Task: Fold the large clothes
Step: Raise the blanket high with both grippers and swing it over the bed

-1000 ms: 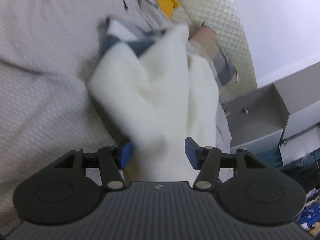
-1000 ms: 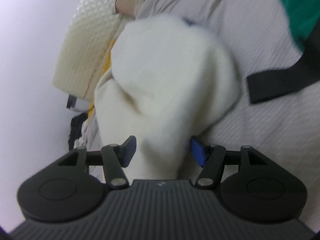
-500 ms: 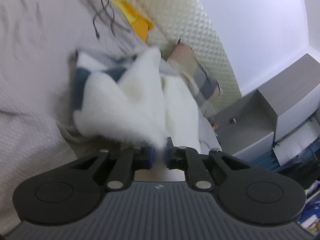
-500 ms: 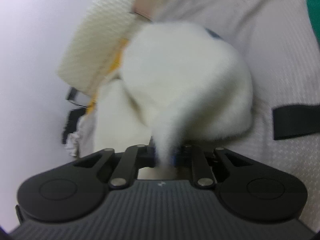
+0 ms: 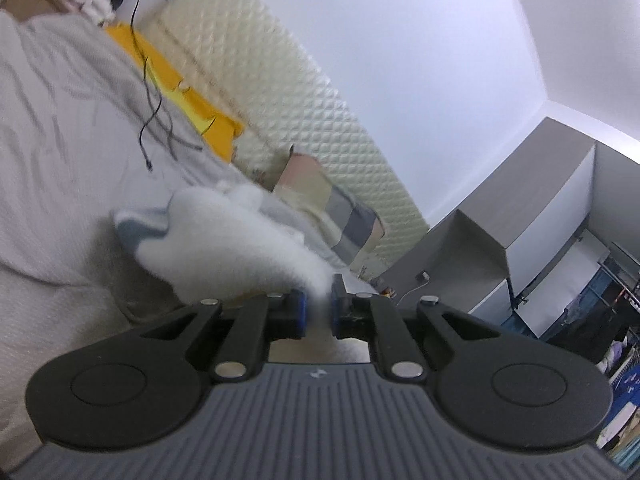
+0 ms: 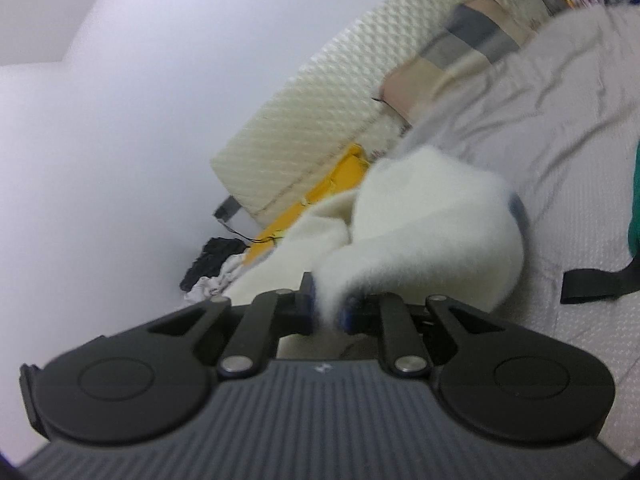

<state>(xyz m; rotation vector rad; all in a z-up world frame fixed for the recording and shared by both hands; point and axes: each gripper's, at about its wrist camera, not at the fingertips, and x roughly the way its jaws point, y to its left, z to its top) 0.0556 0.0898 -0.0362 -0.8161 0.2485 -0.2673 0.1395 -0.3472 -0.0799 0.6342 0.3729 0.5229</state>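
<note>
A fluffy white garment (image 5: 224,236) with a blue-grey patch lies bunched on the grey bedspread (image 5: 52,168). My left gripper (image 5: 318,308) is shut on a fold of its white fleece, which stretches from the pads to the bundle. The garment also shows in the right wrist view (image 6: 432,224), blurred. My right gripper (image 6: 328,310) is shut on another pinch of the same fleece. Both grippers hold their edges lifted above the bed.
A cream quilted headboard (image 5: 280,92) runs behind the bed, with a yellow cloth (image 5: 180,92), a black cable (image 5: 152,108) and a checked pillow (image 5: 340,216) beside it. Grey cabinets (image 5: 520,216) stand to the right. A green cloth (image 6: 634,196) and black strap (image 6: 592,284) lie on the bed.
Both grippers closed on the white garment about half a second ago and have since lifted and tilted upward, pulling the fleece up; more of the wall and headboard now shows.
</note>
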